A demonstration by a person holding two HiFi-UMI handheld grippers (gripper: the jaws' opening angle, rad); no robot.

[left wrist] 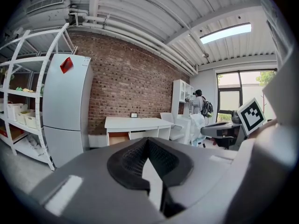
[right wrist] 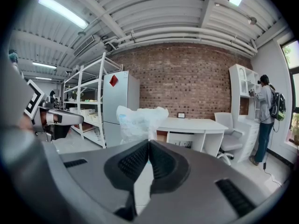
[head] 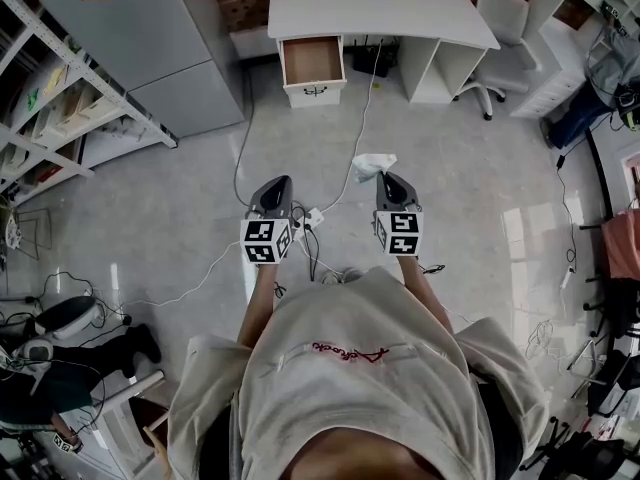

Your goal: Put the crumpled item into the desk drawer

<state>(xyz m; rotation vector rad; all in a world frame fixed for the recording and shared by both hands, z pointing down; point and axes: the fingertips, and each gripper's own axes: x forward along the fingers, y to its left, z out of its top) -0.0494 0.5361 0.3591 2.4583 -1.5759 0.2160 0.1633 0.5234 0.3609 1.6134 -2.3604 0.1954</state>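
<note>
An office-like workroom: brick wall (right wrist: 187, 78), metal shelving (head: 60, 98), desk (head: 380, 8).

2 grippers, left gripper (head: 277, 182) and right gripper (head: 389, 177), 1 crumpled item (head: 372, 166), 1 desk (head: 380, 8), 1 open drawer (head: 312, 60), 1 chair (head: 497, 18)

Head camera: above the person, facing forward and steeply down. Floor fills most of the frame, with the desk (head: 380, 8) well off at the top edge.

Left gripper (head: 279, 182) camera: low and level, facing the brick wall (left wrist: 126, 73). Desk ahead, far.

Right gripper (head: 392, 180) camera: same heading. A crumpled bag (right wrist: 139, 121) at the jaw tips covers the desk's left end.

All three views share the desk and fridge (head: 150, 38). Each gripper camera catches the other gripper at its frame edge.
</note>
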